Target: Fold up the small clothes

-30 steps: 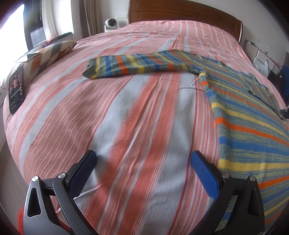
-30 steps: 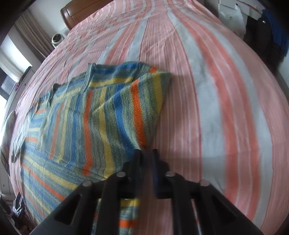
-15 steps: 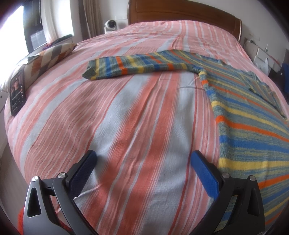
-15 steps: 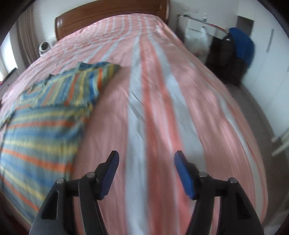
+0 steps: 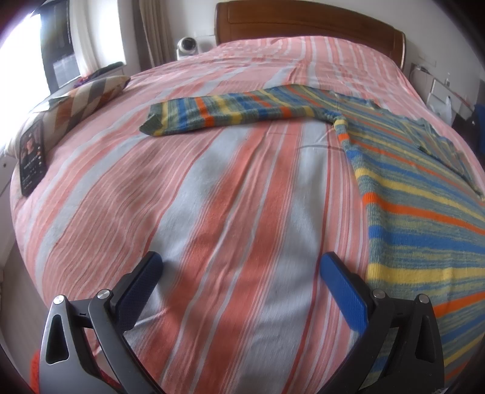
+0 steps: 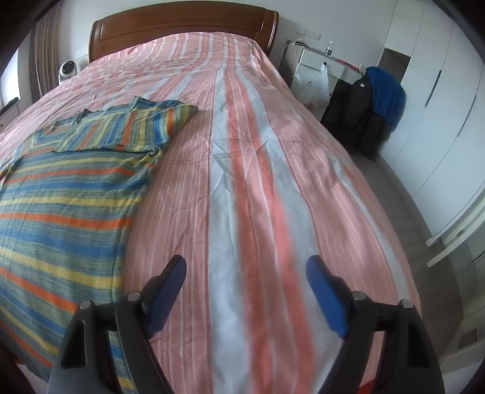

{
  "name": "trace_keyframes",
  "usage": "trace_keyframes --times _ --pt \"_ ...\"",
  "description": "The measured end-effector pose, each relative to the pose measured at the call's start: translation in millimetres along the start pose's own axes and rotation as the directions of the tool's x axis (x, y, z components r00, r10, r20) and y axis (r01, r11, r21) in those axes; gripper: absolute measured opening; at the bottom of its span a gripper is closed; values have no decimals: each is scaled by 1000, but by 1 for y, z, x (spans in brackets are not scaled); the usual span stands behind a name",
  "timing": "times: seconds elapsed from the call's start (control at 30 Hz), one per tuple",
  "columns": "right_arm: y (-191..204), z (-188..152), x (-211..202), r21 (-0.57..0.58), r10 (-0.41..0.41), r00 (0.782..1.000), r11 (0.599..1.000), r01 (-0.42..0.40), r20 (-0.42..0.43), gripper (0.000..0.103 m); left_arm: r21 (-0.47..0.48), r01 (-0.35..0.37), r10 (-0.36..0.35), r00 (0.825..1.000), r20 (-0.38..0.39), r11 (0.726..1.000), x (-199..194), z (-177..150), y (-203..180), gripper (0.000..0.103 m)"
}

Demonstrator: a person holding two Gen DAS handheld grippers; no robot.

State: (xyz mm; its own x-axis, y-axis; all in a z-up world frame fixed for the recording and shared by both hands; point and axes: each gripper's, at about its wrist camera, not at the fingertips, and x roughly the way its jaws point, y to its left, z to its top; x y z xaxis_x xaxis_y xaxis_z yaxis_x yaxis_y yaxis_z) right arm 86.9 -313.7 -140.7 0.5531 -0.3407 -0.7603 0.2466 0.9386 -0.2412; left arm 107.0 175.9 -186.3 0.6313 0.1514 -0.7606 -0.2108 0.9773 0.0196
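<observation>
Striped knit in blue, yellow, orange and grey-green, the sweater lies flat on the bed, its hem toward the foot and its neck toward the wooden headboard. One sleeve is already folded in across the chest, as the right wrist view shows; the other sleeve lies stretched straight out over the striped bedspread, well apart from the body. So the fold looks about a third done, with the second sleeve the step in hand.

Both tools hover over bare bedspread just beside the garment. The left gripper has its fingers wide apart with nothing between them, the sweater's edge close by its right finger. The right gripper is opening, nothing between its fingers, and the hem lies to its left.

Next, by my reckoning, the left gripper must reach forward to the outstretched cuff, pinch it, and carry it across onto the chest without dragging the body askew.

A phone and a patterned pillow rest at the bed's left edge.
</observation>
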Motion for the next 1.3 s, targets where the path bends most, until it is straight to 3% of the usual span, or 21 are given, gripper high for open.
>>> trace_keyframes --times 0.1,0.23,0.37,0.47,0.6,0.7,0.8,0.97,1.3 --pt "0 -3 1 -4 -17 1000 1000 17 -6 80 -1 0 0 1000 0 1000 0 0 0 103" --pt "0 -13 -5 19 18 1000 1000 -19 25 80 1 1 -1 1000 0 1000 0 0 0 103" --pt "5 -31 -23 -27 35 989 999 -31 143 81 -1 -2 2 1000 1 1000 0 -1 0 103" --pt "-7 -38 -22 5 12 981 1000 -13 194 86 1 -5 5 1000 2 1000 0 0 0 103" --pt "-26 -40 -2 70 17 984 997 -30 178 86 1 -4 4 1000 2 1000 0 0 -1 103" --pt "-33 -46 21 112 41 993 992 -53 109 87 1 -4 4 1000 1 1000 0 0 -1 103" --pt "-38 -50 29 157 67 992 984 -84 109 95 1 -4 4 1000 1 1000 0 -1 -1 103" --pt "-32 -52 34 140 63 992 987 -78 107 102 1 -4 4 1000 2 1000 -1 -1 -1 103" --pt "-25 -55 38 102 29 994 994 -40 108 103 1 -3 3 1000 -2 1000 -1 -2 -2 103"
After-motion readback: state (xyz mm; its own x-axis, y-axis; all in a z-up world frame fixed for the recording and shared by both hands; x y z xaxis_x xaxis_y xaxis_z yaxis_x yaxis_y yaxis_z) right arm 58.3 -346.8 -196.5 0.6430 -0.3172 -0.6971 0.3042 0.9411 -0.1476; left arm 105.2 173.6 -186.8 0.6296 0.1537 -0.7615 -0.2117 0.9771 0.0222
